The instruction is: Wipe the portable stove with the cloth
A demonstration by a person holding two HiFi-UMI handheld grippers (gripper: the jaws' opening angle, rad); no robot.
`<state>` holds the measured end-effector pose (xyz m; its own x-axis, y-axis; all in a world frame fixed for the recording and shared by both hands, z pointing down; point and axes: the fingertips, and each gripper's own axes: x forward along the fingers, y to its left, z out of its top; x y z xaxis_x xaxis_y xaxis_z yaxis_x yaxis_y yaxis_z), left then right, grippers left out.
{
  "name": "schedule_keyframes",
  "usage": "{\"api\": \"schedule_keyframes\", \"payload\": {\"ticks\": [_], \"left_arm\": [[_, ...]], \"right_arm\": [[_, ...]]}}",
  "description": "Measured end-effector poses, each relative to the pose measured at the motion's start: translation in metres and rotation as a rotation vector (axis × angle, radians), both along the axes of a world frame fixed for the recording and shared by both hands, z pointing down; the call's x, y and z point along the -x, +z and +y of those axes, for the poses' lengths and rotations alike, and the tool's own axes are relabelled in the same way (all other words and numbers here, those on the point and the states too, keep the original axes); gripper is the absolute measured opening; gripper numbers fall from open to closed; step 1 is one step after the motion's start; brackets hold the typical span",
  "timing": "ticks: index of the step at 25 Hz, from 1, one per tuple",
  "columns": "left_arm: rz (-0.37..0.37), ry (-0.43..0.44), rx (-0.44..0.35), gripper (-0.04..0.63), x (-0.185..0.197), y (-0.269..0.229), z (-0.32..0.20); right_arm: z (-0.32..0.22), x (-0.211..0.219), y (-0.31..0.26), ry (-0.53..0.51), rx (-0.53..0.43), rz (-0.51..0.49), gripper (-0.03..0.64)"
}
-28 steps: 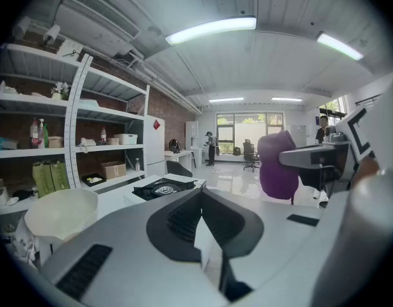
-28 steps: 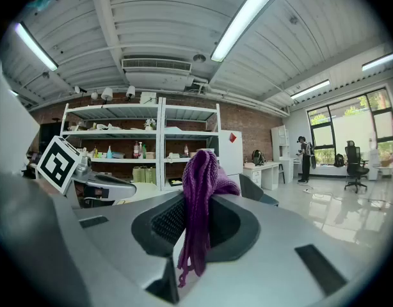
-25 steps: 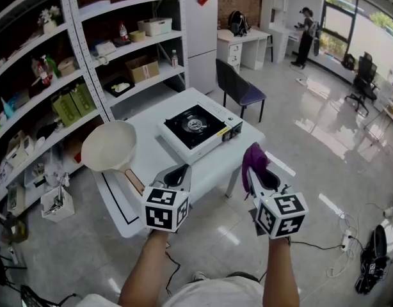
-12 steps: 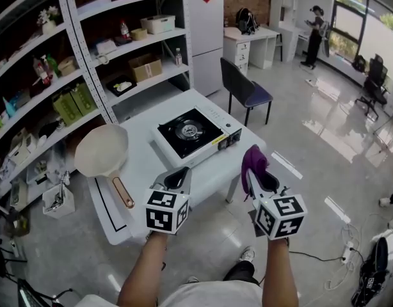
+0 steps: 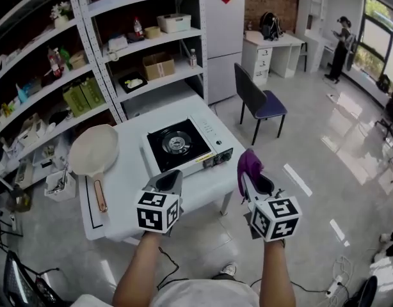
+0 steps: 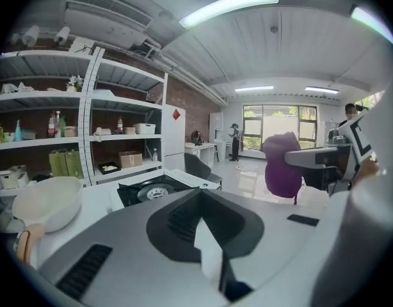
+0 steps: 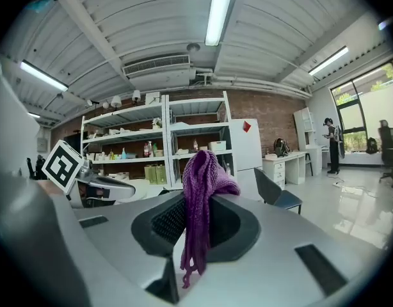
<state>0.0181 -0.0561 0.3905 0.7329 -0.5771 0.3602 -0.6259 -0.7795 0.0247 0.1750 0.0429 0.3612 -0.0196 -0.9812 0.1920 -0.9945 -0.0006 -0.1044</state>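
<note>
One stove (image 5: 176, 148), one pan (image 5: 93, 151); one purple cloth (image 5: 249, 162) in right gripper (image 5: 247, 176)

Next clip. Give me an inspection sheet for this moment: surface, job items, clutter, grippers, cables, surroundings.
Surface: white table; no spill visible from the head view.
Job's things: portable stove on the table, burner bare; purple cloth off the table, in the right gripper.
Clutter: cream pan on the table, left of the stove.
Grippers: left gripper fingers together, empty; right gripper fingers shut on the cloth; neither touches the stove.
Cables: one cable on the floor at lower right.
Surroundings: stocked shelving, chair, person by the window.
</note>
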Motion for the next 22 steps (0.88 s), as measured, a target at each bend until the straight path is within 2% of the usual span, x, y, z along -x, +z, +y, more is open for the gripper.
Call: {"api": "schedule_keyframes", "payload": {"ticks": [6,11,22], "left_arm": [[-0.019,-0.081,-0.009,0.005,-0.026,0.0,-0.004],[-0.033,-0.156,-0.016,0.005,-0.029,0.003,-0.011],[-0.035,-0.265,-0.015,0.006,-0.016,0.01,-0.048]], "right_arm": [[-0.017,-0.037,0.006,-0.091,0.008,-0.001,0.064],[-0.033,-0.055,0.01,-0.171,0.013,0.004,0.064],[-0.099,-0.051,0.017,-0.332,0.041,0.051,0.064]]}}
